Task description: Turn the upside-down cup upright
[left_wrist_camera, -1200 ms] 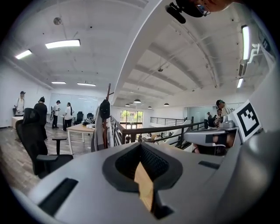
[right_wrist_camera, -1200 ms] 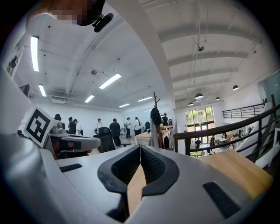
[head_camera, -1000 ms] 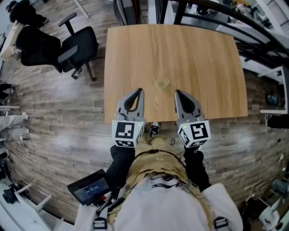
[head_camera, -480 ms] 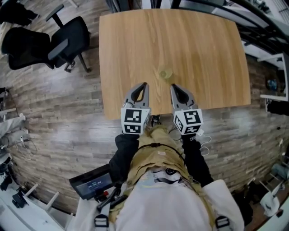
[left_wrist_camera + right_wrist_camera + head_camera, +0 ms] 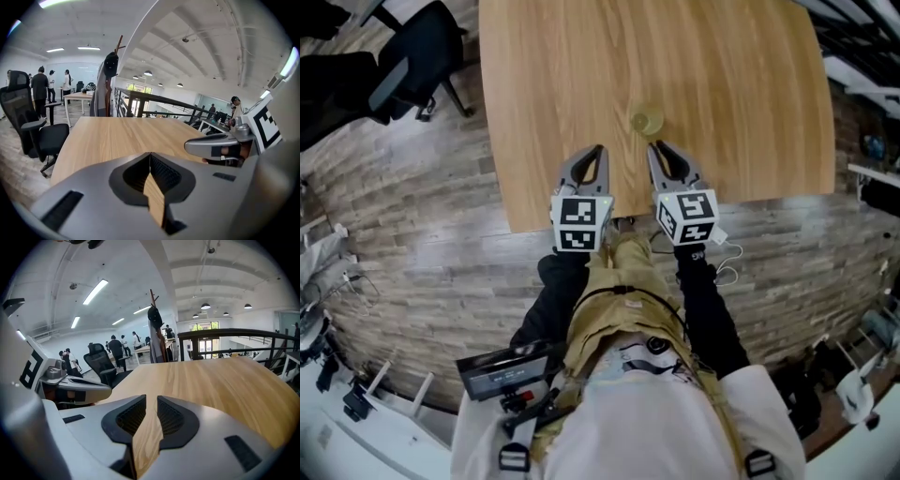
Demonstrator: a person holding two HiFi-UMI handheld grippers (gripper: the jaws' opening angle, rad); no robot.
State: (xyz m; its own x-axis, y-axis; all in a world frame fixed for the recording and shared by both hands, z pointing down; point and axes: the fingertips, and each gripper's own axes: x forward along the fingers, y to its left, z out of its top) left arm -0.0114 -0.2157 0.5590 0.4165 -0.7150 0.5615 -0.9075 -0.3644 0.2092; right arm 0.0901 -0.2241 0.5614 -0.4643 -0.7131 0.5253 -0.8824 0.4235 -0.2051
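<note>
A small clear cup (image 5: 645, 122) stands on the wooden table (image 5: 731, 84), near its front edge; I cannot tell from above which way up it is. My left gripper (image 5: 598, 150) lies just left of and short of the cup, its jaws shut with nothing between them (image 5: 150, 155). My right gripper (image 5: 654, 147) points at the cup from just below it without touching. Its jaws (image 5: 151, 399) have just been opening and show a narrow empty slit. Neither gripper view shows the cup.
A black office chair (image 5: 412, 66) stands off the table's left side on the wood-plank floor. Railings run beyond the table's far and right edges (image 5: 234, 333). A coat stand (image 5: 110, 84) and several people are farther back. A dark device (image 5: 502, 370) hangs at my waist.
Both grippers have come forward over the table's front edge, and their tips now sit close on either side of the cup. The cup has stayed where it was.
</note>
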